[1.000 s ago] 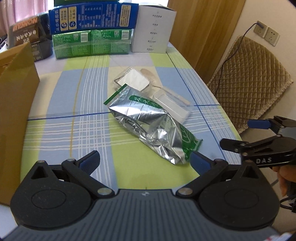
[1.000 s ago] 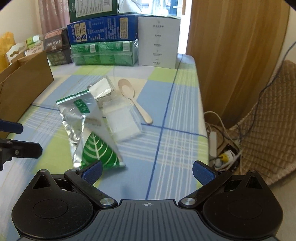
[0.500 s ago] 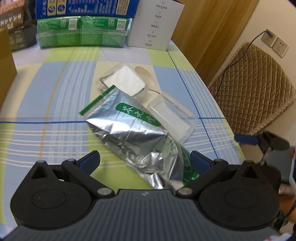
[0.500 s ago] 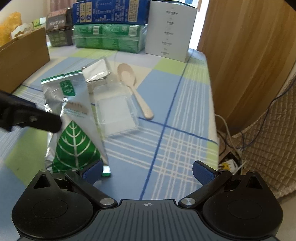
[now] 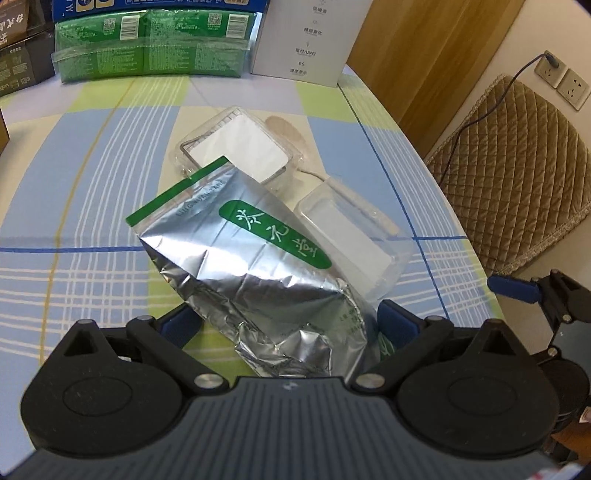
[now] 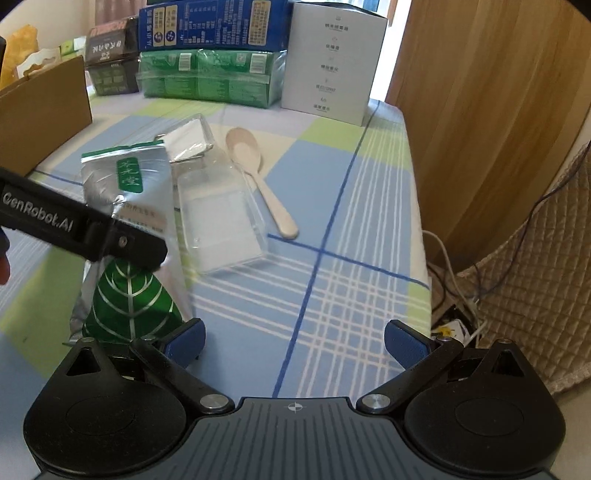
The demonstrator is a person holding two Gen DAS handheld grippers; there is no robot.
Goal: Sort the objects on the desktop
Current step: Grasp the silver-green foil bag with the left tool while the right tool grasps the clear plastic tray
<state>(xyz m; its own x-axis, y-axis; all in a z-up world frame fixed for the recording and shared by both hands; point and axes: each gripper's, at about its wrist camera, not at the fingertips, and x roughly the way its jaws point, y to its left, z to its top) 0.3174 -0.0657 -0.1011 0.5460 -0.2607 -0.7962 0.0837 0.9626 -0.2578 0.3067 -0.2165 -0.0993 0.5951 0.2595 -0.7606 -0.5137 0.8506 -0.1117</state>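
A silver foil tea bag [image 5: 255, 266] with green label lies on the checked tablecloth; it also shows in the right wrist view [image 6: 129, 206]. My left gripper [image 5: 288, 321] is open with its two blue pads either side of the bag's lower end. Behind the bag lie two clear plastic boxes [image 5: 236, 147] [image 5: 354, 236] and a pale spoon [image 6: 258, 177]. My right gripper [image 6: 293, 339] is open and empty above the tablecloth near the table's right edge, to the right of the bag. The left gripper's finger [image 6: 74, 225] crosses the right wrist view over the bag.
Stacked cartons stand at the back: green packs [image 5: 147, 48], a blue box [image 6: 210, 26], a white box [image 6: 332, 66]. A brown cardboard box [image 6: 40, 114] stands at the left. A quilted chair [image 5: 517, 166] and the table's edge are at the right.
My left gripper has moved forward and down until its open pads straddle the foil bag's lower end. My right gripper has moved slightly forward and stays open.
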